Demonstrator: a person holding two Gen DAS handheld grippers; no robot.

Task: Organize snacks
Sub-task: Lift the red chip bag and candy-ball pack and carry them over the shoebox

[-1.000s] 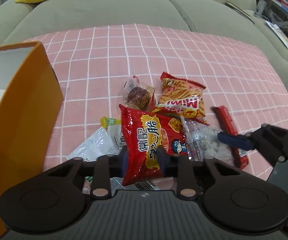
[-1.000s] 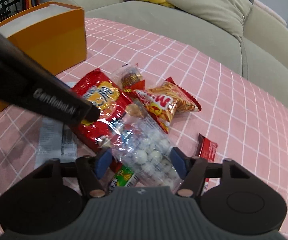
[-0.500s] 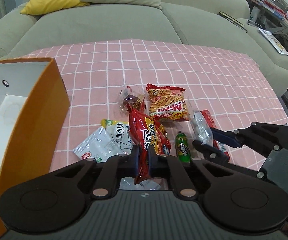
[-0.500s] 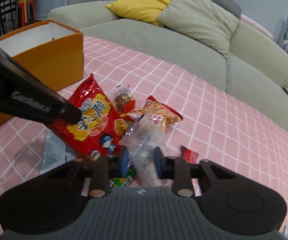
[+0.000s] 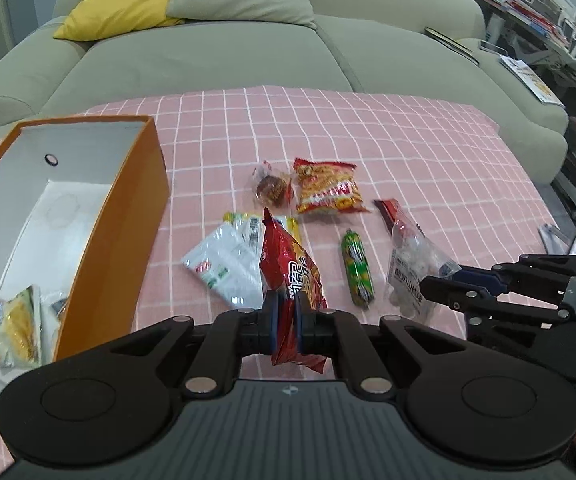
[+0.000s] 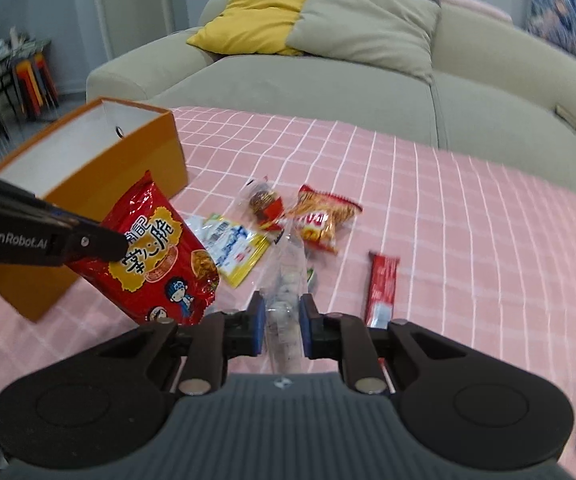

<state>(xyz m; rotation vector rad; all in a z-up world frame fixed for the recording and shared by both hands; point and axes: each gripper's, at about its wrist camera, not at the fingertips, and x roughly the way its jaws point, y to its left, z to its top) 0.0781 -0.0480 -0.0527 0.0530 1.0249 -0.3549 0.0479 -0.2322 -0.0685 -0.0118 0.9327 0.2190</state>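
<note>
My left gripper (image 5: 286,312) is shut on a red snack bag (image 5: 290,268) and holds it above the pink checked tablecloth (image 5: 368,132); the bag also shows in the right wrist view (image 6: 160,256). My right gripper (image 6: 281,322) is shut on a clear bag of white candies (image 6: 286,280), lifted off the cloth; it also shows in the left wrist view (image 5: 412,268). An open orange box (image 5: 88,200) stands at the left with a few snack packs (image 5: 4,320) inside.
On the cloth lie an orange chips bag (image 5: 328,188), a wrapped brown cake (image 5: 270,188), white and yellow sachets (image 5: 228,260), a green sausage stick (image 5: 356,266) and a red bar (image 6: 382,284). A green sofa (image 5: 248,48) with cushions stands behind.
Both grippers closed on their bags and lifted them off the cloth. The view rose and pulled back, showing the inside of the orange box.
</note>
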